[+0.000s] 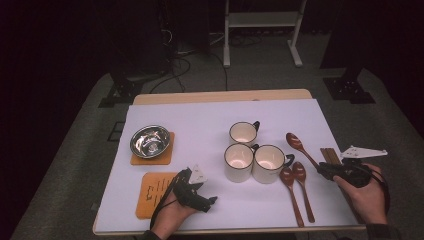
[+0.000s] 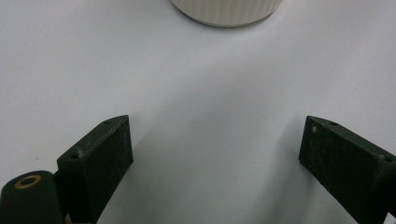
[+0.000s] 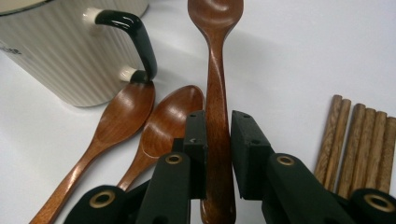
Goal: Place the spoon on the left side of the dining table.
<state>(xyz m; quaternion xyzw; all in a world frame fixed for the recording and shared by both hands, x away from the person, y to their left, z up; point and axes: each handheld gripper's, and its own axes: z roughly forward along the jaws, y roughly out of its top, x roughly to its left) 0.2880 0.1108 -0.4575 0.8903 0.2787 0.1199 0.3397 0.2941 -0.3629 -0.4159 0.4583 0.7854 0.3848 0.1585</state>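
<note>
My right gripper (image 1: 327, 170) (image 3: 218, 119) is at the right side of the table, shut on the handle of a brown wooden spoon (image 1: 299, 147) (image 3: 215, 60). The spoon's bowl points away toward the back. Two more wooden spoons (image 1: 294, 186) (image 3: 140, 121) lie side by side just left of it, next to a cream mug (image 1: 269, 163) (image 3: 60, 51) with a black handle. My left gripper (image 1: 204, 189) (image 2: 215, 140) rests low at the front left over the white table cover. It is open, with nothing between its jaws, and a cream mug's base (image 2: 226, 11) lies ahead of it.
Three cream mugs cluster mid-table, including one (image 1: 238, 162) and one behind (image 1: 243, 133). Brown chopsticks (image 1: 329, 155) (image 3: 359, 140) lie right of the held spoon. A steel bowl (image 1: 150, 140) sits on an orange coaster; a second orange coaster (image 1: 152, 192) lies by my left hand.
</note>
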